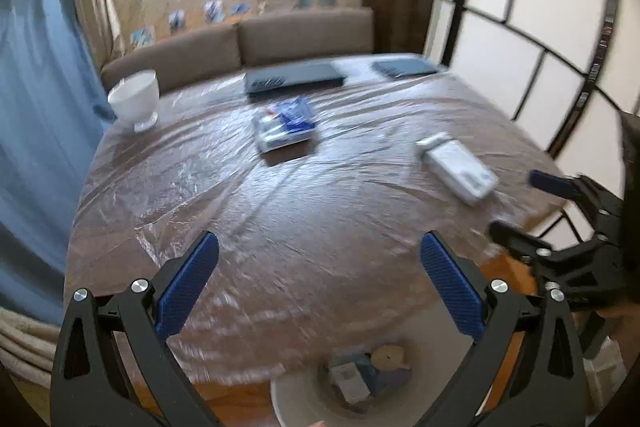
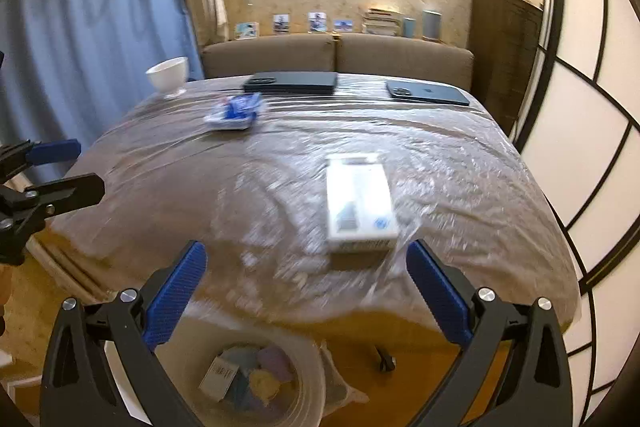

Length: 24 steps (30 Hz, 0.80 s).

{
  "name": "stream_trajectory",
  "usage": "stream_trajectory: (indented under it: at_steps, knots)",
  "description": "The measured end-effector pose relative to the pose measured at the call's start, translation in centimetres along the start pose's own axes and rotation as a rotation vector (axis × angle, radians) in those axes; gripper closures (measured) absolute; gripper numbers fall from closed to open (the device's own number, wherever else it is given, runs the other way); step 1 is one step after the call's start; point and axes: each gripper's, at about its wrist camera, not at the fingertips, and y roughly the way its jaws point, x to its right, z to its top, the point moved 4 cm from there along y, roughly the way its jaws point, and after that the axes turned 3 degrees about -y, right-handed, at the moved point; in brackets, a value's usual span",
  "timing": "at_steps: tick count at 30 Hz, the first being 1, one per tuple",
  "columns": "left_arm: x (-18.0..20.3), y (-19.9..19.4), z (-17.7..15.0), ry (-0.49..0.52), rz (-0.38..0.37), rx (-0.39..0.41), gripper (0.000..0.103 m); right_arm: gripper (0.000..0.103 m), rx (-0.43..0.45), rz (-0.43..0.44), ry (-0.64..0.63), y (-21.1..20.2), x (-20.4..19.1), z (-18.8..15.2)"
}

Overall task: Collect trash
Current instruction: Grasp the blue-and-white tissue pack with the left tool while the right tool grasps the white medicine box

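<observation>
On the film-covered table (image 2: pixel 460 163), from left: blue-white wrapper (image 2: pixel 236 111) mid-left, white carton (image 2: pixel 360 203) right of centre, both apart. Wrapper likely light, crinkly; pinch an edge. Carton likely light, stiff; grip its long sides. Left gripper (image 1: pixel 320 287) and right gripper (image 2: pixel 306 295) gape empty above the bin (image 2: pixel 316 387).

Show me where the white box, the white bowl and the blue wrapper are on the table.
white box (image 2: pixel 360 203), right wrist view, middle of its top face.
white bowl (image 1: pixel 134 95), left wrist view, its outer wall.
blue wrapper (image 1: pixel 286 123), left wrist view, its middle.
</observation>
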Motion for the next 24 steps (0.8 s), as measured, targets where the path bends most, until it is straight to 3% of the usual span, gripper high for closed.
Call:
stream_trajectory:
  at_steps: [5, 7, 12, 24]
  knots:
    - [-2.7, 4.3, 2.2, -0.160, -0.047, -0.074, 0.002, 0.004, -0.036, -0.008, 0.016, 3.0, 1.1, 1.2]
    - [-3.1, 5.3, 2.8, -0.173, -0.038, -0.081, 0.002, 0.004, -0.048, -0.013, 0.026, 4.0, 1.5, 1.4]
    - [-3.2, 8.6, 5.0, -0.131, 0.011, -0.085, 0.002, 0.004, -0.060, -0.025, 0.032, 5.5, 1.6, 1.4]
    - [-3.2, 14.9, 8.1, -0.097, 0.002, -0.167, 0.002, 0.005, -0.076, -0.012, 0.087, 8.0, 2.4, 2.1]
